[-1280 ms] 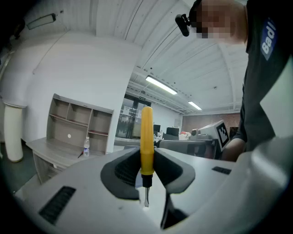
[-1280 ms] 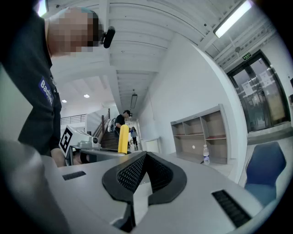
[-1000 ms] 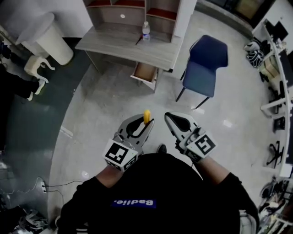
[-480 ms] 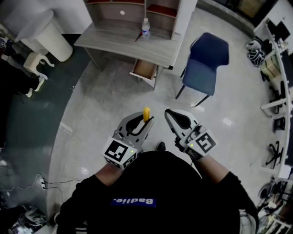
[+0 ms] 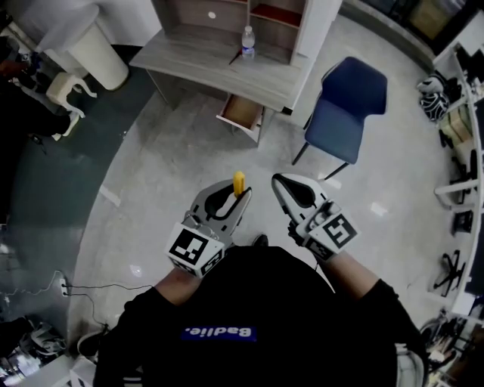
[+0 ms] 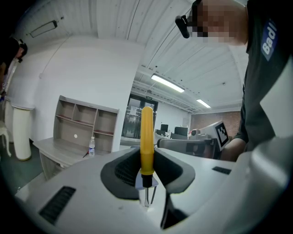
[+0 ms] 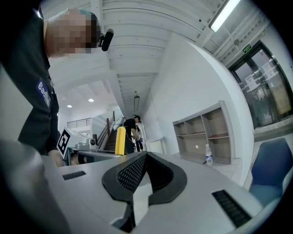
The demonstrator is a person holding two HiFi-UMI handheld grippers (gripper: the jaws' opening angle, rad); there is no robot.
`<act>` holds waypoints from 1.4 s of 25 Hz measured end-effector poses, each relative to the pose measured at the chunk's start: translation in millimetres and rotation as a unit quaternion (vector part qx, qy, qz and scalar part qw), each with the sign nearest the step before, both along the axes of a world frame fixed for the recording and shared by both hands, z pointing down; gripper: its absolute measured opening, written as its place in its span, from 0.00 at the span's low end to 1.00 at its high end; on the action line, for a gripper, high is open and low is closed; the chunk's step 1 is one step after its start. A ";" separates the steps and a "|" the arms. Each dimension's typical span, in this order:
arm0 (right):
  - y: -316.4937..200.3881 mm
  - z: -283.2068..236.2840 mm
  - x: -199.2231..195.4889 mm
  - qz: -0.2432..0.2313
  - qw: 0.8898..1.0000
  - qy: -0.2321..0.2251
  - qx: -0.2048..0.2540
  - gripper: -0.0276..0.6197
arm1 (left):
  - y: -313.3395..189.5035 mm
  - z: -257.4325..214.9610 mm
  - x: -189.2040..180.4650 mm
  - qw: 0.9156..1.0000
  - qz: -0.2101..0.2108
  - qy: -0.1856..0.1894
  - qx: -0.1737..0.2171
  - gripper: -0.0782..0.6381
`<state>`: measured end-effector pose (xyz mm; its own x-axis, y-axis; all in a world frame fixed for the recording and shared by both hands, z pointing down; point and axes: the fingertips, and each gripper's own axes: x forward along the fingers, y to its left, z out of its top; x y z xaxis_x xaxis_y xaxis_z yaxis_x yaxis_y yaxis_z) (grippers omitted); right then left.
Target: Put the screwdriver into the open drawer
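Note:
A yellow-handled screwdriver (image 5: 239, 184) stands upright in my left gripper (image 5: 240, 199), whose jaws are shut on its metal shaft just under the handle. In the left gripper view the screwdriver (image 6: 147, 137) rises between the black pads of that gripper (image 6: 146, 161). My right gripper (image 5: 283, 188) is held beside it, a little to the right, shut and holding nothing; it (image 7: 145, 161) points level. The open drawer (image 5: 240, 113) juts out from under the wooden desk (image 5: 198, 63), well ahead of both grippers across the floor.
A water bottle (image 5: 248, 41) stands on the desk below a shelf unit (image 5: 240, 13). A blue chair (image 5: 345, 104) stands right of the drawer. A white bin (image 5: 97, 53) is at the far left and a cable (image 5: 98, 286) lies on the floor.
Both grippers have drifted slightly forward together, the screwdriver still in the left one. The desk and drawer have shifted a little right in the head view.

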<state>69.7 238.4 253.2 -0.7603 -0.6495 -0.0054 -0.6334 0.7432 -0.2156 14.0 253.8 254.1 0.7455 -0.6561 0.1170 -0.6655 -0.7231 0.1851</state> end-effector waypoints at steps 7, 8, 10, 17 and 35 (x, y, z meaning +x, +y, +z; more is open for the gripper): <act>-13.8 7.5 12.2 -0.015 1.000 0.004 -0.002 0.09 | -14.0 4.9 6.5 1.000 -0.028 0.001 0.003 0.23; -17.0 7.8 12.2 -0.015 1.000 0.005 -0.002 0.09 | -17.3 5.2 6.4 1.000 -0.028 0.001 0.004 0.23; -25.0 9.1 12.2 -0.015 1.000 0.007 -0.002 0.09 | -25.4 5.9 6.8 1.000 -0.027 0.002 0.004 0.23; -72.0 18.8 6.2 0.005 1.000 0.017 -0.007 0.09 | -74.9 16.5 -3.1 1.000 -0.017 0.011 0.001 0.23; -238.7 28.8 -47.1 0.104 0.994 0.028 -0.034 0.09 | -249.3 41.3 -60.8 0.997 0.072 0.012 -0.024 0.23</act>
